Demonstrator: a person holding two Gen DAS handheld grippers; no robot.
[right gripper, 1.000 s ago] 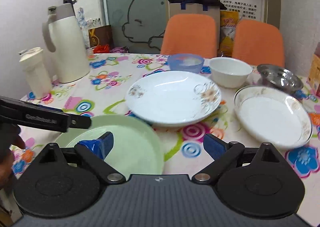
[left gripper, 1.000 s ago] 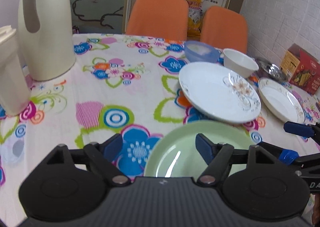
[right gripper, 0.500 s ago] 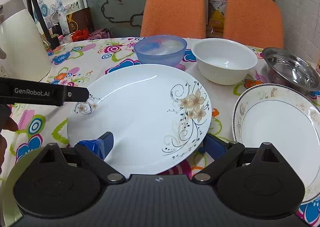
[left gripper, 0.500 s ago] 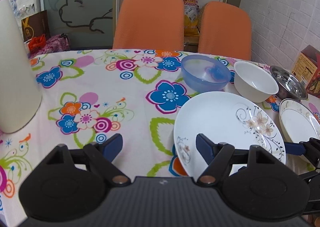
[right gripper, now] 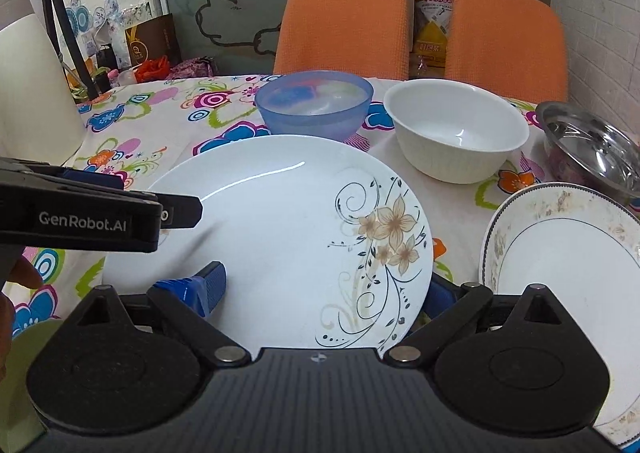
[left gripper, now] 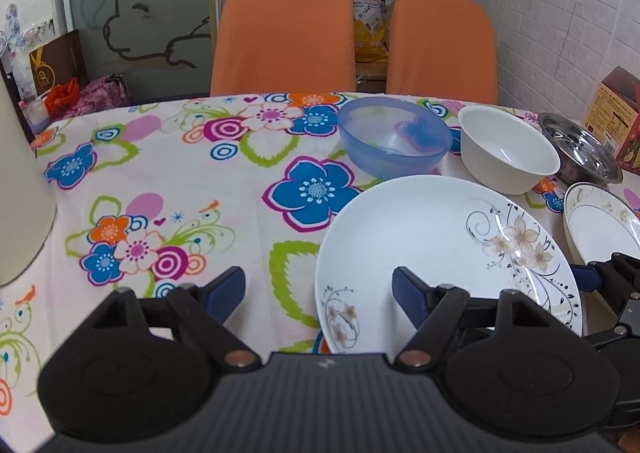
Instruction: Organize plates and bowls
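Observation:
A large white plate with a flower print (left gripper: 432,253) (right gripper: 288,237) lies on the flowered tablecloth, right in front of both grippers. My left gripper (left gripper: 318,289) is open; its right finger hangs over the plate's left part, its left finger over the cloth. My right gripper (right gripper: 322,289) is open and straddles the plate's near edge, with nothing gripped. Behind the plate stand a blue plastic bowl (left gripper: 394,141) (right gripper: 314,101), a white bowl (left gripper: 508,151) (right gripper: 456,129) and a steel bowl (left gripper: 580,151) (right gripper: 592,145). A rimmed white plate (left gripper: 604,225) (right gripper: 568,265) lies to the right.
A cream thermos jug (left gripper: 20,213) (right gripper: 36,93) stands at the left. A sliver of a green plate (right gripper: 28,337) shows at the near left, by a hand (right gripper: 12,293). Two orange chairs (left gripper: 284,33) stand behind the table, and a red carton (left gripper: 620,121) sits at the far right.
Both grippers have moved forward from over the green plate to the flower-print plate. The green plate has left the left wrist view. Both stayed open.

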